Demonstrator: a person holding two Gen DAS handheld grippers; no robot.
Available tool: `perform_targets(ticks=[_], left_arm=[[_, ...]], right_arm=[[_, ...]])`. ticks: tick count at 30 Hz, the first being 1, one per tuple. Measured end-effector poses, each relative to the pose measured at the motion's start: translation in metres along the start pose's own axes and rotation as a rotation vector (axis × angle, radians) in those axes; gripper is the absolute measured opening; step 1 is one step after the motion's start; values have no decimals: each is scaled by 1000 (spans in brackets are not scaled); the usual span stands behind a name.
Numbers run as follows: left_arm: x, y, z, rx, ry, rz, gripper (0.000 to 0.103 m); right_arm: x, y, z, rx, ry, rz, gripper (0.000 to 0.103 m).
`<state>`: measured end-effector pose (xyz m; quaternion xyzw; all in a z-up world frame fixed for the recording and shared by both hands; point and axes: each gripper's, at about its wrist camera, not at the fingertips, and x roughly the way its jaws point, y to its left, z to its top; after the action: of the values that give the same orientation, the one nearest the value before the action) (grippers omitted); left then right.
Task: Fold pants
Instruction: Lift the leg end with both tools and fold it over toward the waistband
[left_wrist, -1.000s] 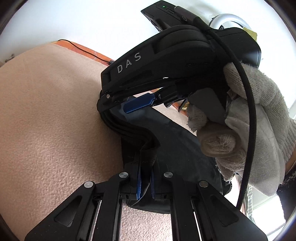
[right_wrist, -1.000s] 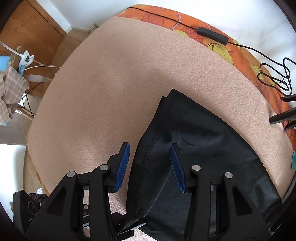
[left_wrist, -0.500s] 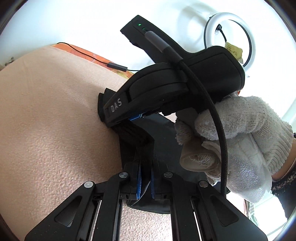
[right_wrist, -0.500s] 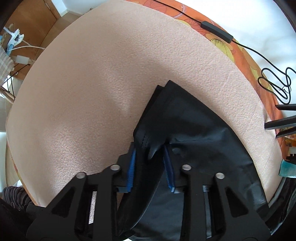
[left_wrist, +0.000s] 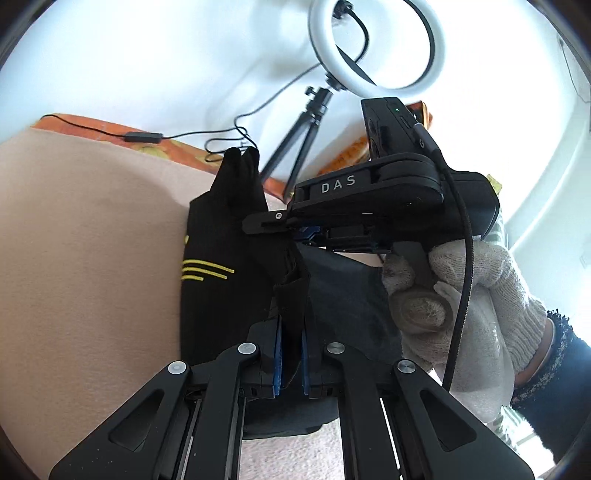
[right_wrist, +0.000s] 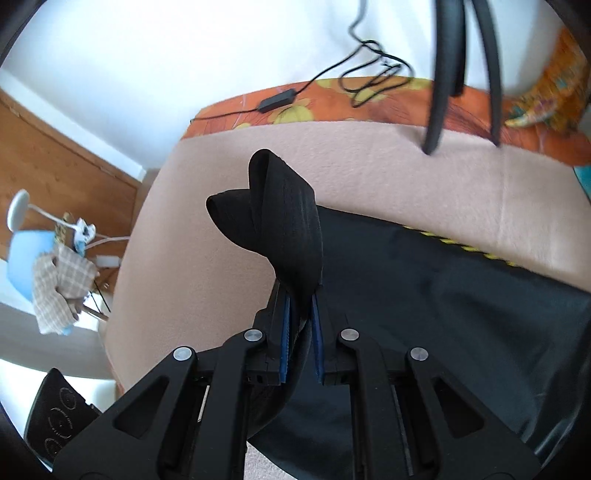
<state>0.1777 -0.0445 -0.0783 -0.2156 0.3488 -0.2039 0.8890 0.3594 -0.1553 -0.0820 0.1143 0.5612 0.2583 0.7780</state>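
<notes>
The black pants (left_wrist: 221, 266) with yellow stripes lie on a beige blanket (left_wrist: 81, 258) and are lifted at one end. My left gripper (left_wrist: 291, 354) is shut on a fold of the black fabric. My right gripper (right_wrist: 300, 332) is shut on another fold, which stands up in a loop (right_wrist: 280, 214) above its pads. In the left wrist view the right gripper (left_wrist: 306, 234) shows from the side, held by a white-gloved hand (left_wrist: 454, 295), just beyond my left fingers. The rest of the pants (right_wrist: 443, 295) spreads to the right on the blanket.
An orange flowered sheet (right_wrist: 332, 103) borders the blanket's far edge, with a black cable and inline switch (right_wrist: 277, 99) on it. A ring light on a tripod (left_wrist: 376, 48) stands at the back. A wooden floor with a lamp and cloths (right_wrist: 55, 258) is at the left.
My right gripper has shut on the pants and both grippers have lifted the fabric off the blanket. The yellow stripes have come into view.
</notes>
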Motion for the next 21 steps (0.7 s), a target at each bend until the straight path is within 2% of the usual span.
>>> perform_targets(ticks=[4, 7, 11, 15, 16, 17, 18, 20, 21], left_arm=[[24, -20, -8, 34, 59, -18, 6], [38, -26, -11, 39, 91, -18, 6], [48, -27, -12, 44, 105, -6, 6], [51, -29, -14, 40, 110, -3, 6], [51, -30, -13, 38, 111, -4, 6], [52, -30, -14, 37, 110, -4, 6], [52, -31, -14, 39, 110, -5, 6], [53, -34, -15, 47, 111, -5, 6], [54, -36, -14, 47, 112, -6, 6]], right_arm=[[-7, -40, -13, 67, -15, 44, 11], [-5, -53, -13, 109, -26, 68, 15], [-8, -65, -10, 149, -47, 112, 46], [-3, -69, -6, 149, -58, 82, 48], [-2, -70, -5, 144, -53, 69, 47], [0, -71, -4, 138, -51, 63, 40], [1, -71, -3, 130, -42, 54, 27], [4, -70, -1, 117, -31, 12, 11], [3, -72, -1, 113, -32, 4, 9]])
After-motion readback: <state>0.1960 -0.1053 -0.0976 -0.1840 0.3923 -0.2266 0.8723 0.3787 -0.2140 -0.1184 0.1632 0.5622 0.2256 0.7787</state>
